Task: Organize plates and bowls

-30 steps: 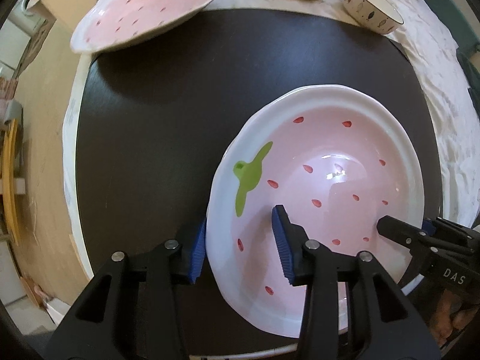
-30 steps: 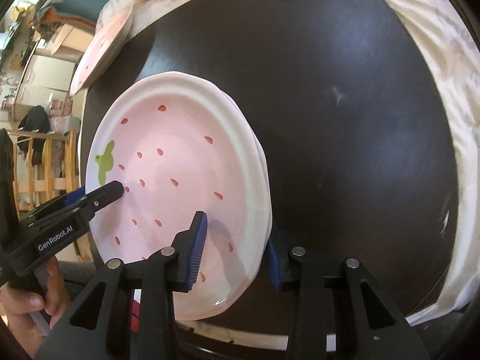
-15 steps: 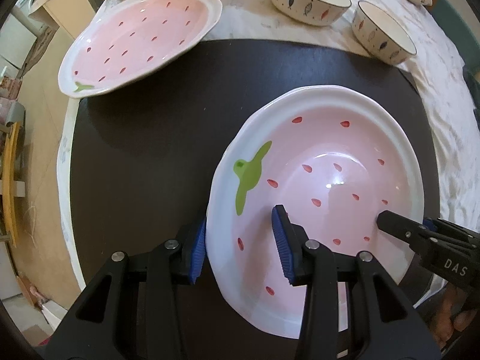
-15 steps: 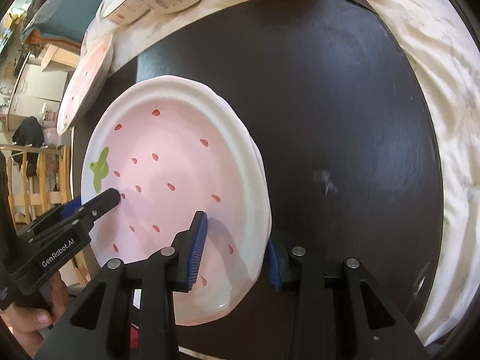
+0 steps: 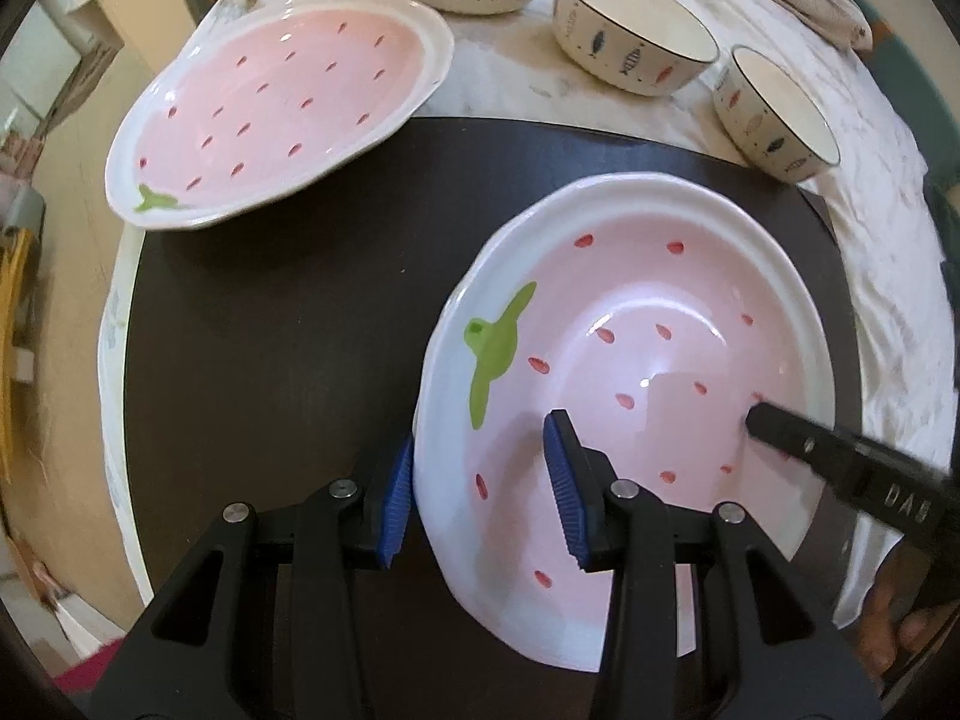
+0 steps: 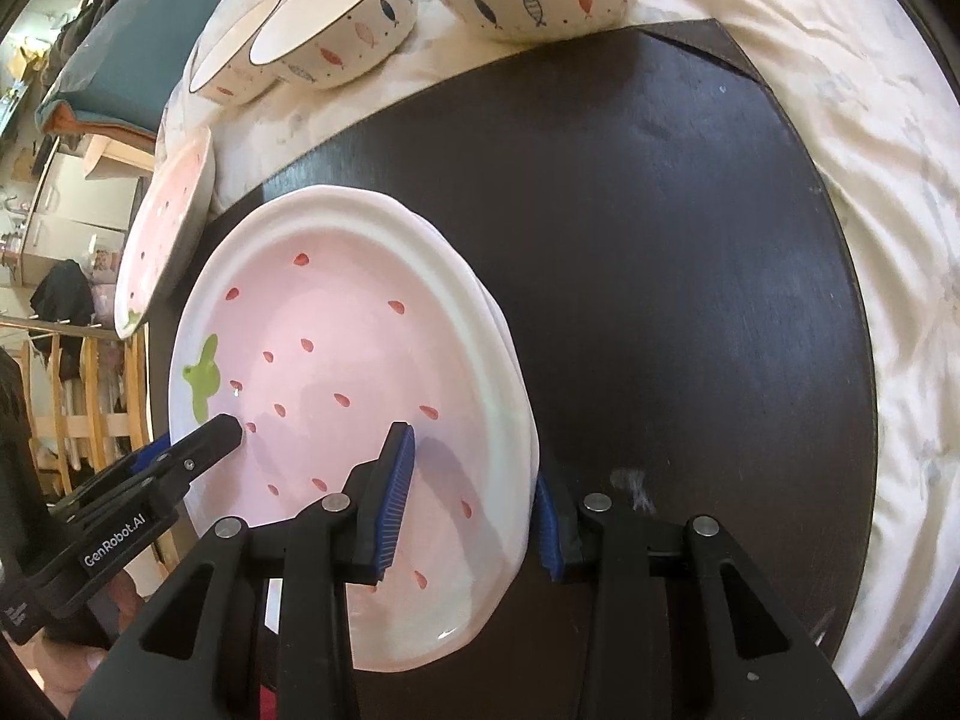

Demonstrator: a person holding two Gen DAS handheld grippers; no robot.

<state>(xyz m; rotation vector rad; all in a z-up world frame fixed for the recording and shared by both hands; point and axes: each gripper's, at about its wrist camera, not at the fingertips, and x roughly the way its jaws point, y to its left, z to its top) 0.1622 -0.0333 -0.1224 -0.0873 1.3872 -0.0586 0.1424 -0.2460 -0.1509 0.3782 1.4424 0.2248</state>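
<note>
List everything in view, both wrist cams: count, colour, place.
Held plates: apparently two stacked, pink with red seeds, white rim, over the mat.
Second plate: one, same pattern, far left, overlapping the mat's edge.
Fish-print bowls: three, cream, on the cloth beyond the mat.
Mat: one, dark brown, centre.
Cloth: white, under everything.
Left gripper: black, blue pads, clamping the plates' left rim.
Right gripper: same, clamping the right rim.
</note>
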